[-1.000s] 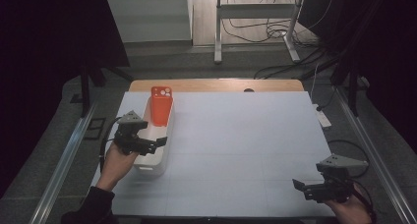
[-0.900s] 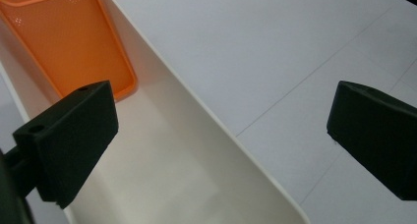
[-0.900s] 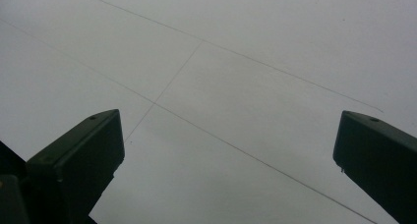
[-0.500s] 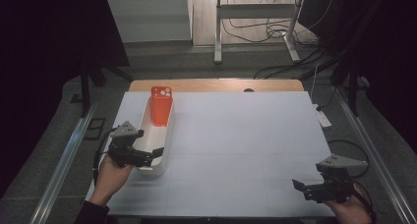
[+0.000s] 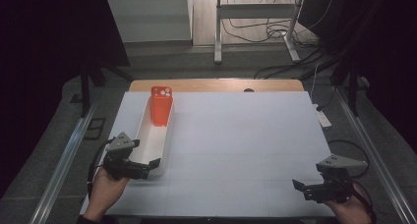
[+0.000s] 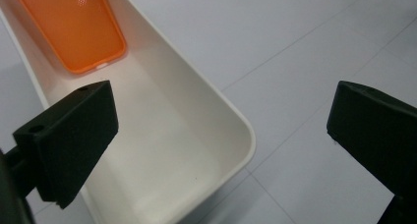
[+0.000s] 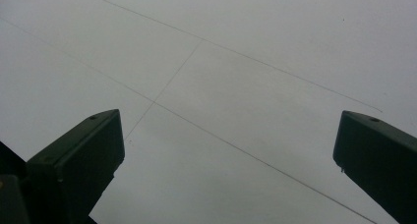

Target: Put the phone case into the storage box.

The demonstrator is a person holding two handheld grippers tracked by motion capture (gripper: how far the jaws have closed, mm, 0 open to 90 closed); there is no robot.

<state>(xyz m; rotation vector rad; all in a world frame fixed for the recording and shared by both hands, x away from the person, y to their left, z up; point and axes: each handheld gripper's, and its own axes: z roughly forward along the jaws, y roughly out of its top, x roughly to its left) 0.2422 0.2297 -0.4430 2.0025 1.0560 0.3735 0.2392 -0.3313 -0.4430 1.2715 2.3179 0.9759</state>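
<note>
Table [image 5: 246, 150]: white sheet w/ faint grid lines, wooden edge showing along far side.

White tray [image 5: 147, 145]: long, narrow, rounded corners, lying lengthwise on left part of table, near end toward the person. Position unchanged vs. 1.0 s and 0.5 s ago.

Orange phone case [image 5: 161, 105]: in the far end of the tray, leaning against the far wall, camera cut-outs at top. In left gripper view its lower end [image 6: 74, 30] rests on the tray floor. Unchanged vs. earlier frames.

Left gripper [image 5: 147, 167]: held in left hand [image 5: 109, 188] at the tray's near end, jaws pointing right across the near corner. Jaws wide apart, nothing between them but tray and table. In left gripper view one jaw sits over the tray interior, the other over bare table, w/ the tray's near right corner [image 6: 241, 135] between. Change: 1.0 s ago this gripper was farther up the tray, close to the case; 0.5 s ago part-way back; now at near end, well apart from the case. Contact w/ tray rim: cannot tell.

Right gripper [image 5: 306, 188]: near-right corner of table, in right hand [image 5: 351, 209], jaws pointing left. Jaws spread apart, empty; right gripper view has bare table sheet [image 7: 221, 86] between them. No change in place across the three frames.
</note>
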